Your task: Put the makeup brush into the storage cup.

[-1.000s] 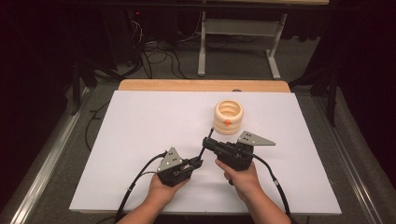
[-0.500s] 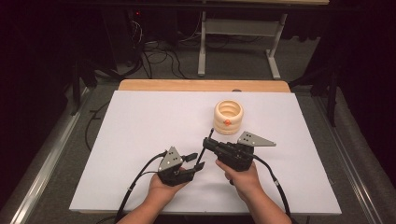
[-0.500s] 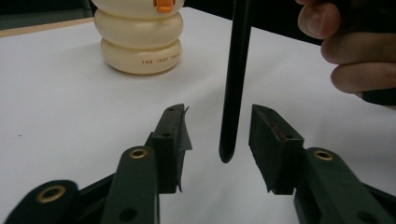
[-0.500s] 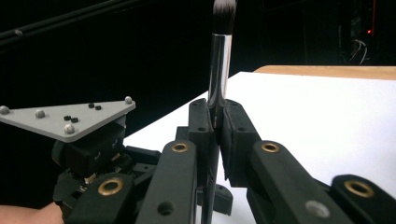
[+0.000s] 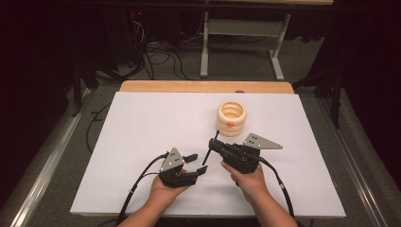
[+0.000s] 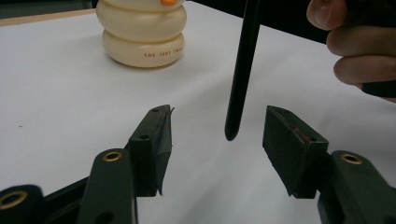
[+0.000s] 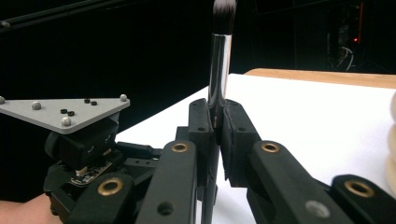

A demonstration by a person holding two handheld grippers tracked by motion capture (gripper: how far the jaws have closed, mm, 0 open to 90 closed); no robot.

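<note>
left gripper (image 5: 198, 162): jaws have just been opening and now stand apart, nothing pinched; brush handle tip hangs between them, clear of both pads.
brush (image 7: 219, 60): makeup brush, clamped upright in the right gripper (image 5: 213, 143), bristles up, handle end just above the counter (image 5: 142, 123).
right gripper state: closed tight on the brush at its metal ferrule.
holder (image 5: 231, 118): cream ringed pot, beyond the grippers, near the right one.
risk 1: smooth ferrule could slide in the pads if the brush is tilted.
risk 2: handle tip may catch the left jaws on moving away.
risk 3: the light holder could tip if the brush hits its rim.
</note>
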